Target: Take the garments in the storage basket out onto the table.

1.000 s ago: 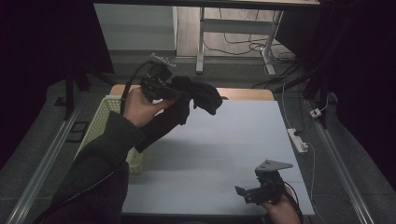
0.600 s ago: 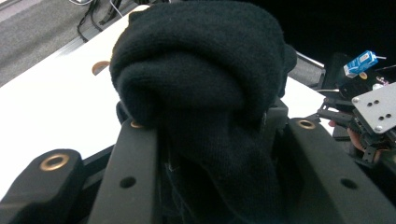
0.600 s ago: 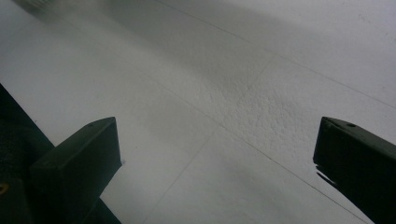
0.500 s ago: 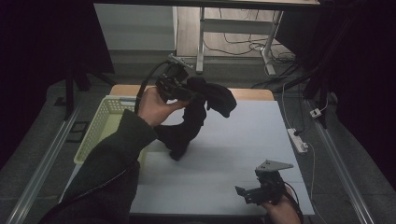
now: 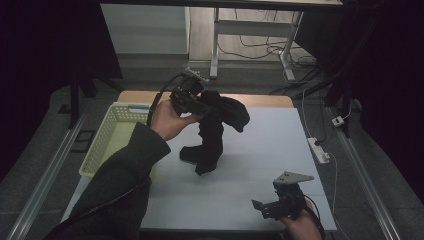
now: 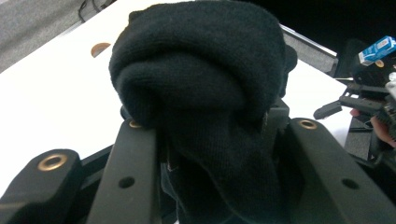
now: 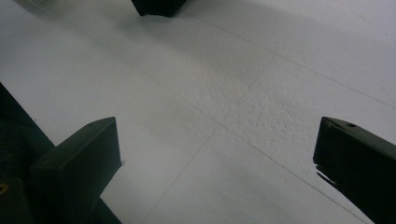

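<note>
While left tongs point(image 5: 202, 106) clamp black garment point(image 5: 212, 135), lifted, likely bound for worktop point(image 5: 260, 150) | right tongs point(image 5: 272, 207) apart, idle.

Pale basket point(image 5: 107, 140), white power strip point(image 5: 318, 150)

Held above the table's point(image 5: 260, 150) middle in the left gripper point(image 5: 192, 97): a dark garment point(image 5: 212, 135), lower end touching the tabletop. Left of the table, just beside its edge: a basket point(image 5: 107, 137). At the near right corner: the right gripper point(image 5: 280, 205), well apart from the garment.
</note>
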Action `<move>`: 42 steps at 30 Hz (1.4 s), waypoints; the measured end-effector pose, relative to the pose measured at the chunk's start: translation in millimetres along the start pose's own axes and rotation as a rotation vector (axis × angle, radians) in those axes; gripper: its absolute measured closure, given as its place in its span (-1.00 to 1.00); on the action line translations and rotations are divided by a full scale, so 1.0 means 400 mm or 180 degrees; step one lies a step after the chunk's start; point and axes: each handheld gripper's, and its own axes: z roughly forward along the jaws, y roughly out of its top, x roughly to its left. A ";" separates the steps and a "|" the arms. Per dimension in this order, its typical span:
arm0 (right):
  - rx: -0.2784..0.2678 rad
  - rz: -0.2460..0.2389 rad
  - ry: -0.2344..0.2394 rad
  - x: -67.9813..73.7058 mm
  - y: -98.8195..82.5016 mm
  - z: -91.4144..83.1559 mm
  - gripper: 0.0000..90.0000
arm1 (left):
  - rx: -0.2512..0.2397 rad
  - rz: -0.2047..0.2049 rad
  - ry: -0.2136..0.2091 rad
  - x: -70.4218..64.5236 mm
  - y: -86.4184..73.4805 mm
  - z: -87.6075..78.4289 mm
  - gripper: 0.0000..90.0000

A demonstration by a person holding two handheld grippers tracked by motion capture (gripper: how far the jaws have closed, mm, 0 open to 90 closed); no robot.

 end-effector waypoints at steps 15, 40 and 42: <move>0.0009 0.0001 -0.0006 0.001 0.000 0.000 -0.99 | 0.0096 -0.0145 0.0022 0.042 -0.079 0.056 0.35; 0.0002 -0.0017 -0.0005 0.002 0.000 0.001 -0.99 | 0.0443 -0.0438 0.0001 0.095 -0.237 0.246 0.28; 0.0011 -0.0028 -0.0004 0.002 0.000 0.000 -0.99 | 0.0483 -0.0446 0.0017 0.095 -0.247 0.262 0.27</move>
